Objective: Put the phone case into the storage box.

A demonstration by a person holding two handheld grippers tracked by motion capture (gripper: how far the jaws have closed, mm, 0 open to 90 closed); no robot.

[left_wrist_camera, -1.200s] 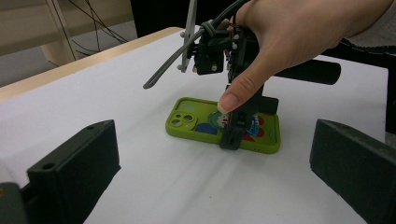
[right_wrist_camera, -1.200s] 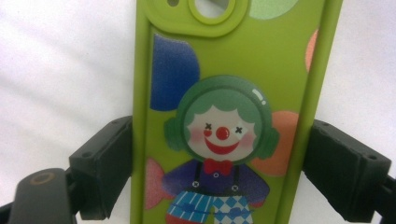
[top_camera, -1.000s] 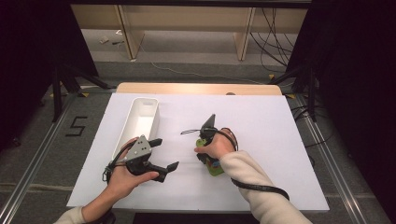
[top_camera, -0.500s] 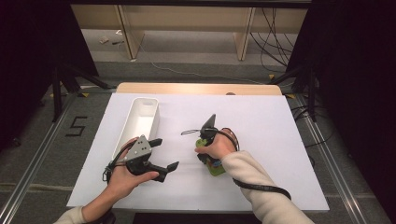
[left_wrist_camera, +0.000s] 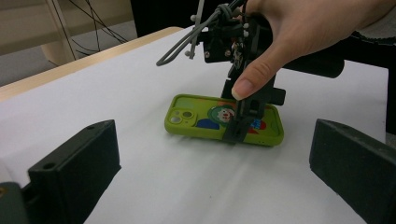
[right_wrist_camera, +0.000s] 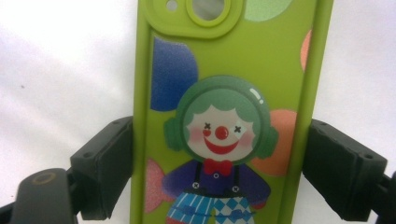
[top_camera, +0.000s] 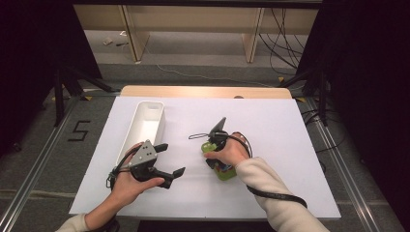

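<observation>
Now the right hand-held gripper (top_camera: 216,153) straddles the phone (left_wrist_camera: 224,120), which lies flat on the tabletop (top_camera: 290,145).
Seen along its own jaws, the phone sits between them, the left pad (right_wrist_camera: 105,170) touching or nearly touching one long edge, the right pad (right_wrist_camera: 343,168) just off the other; whether they press yet I cannot tell; to grip well, judge it best to keep the jaws square to the long edges, low beside the case, then close evenly so it does not skid or twist; the left hand-held gripper (top_camera: 167,162) waits to the left of the right one with jaws wide apart and nothing in them, the white bin (top_camera: 145,123) beyond it.
</observation>
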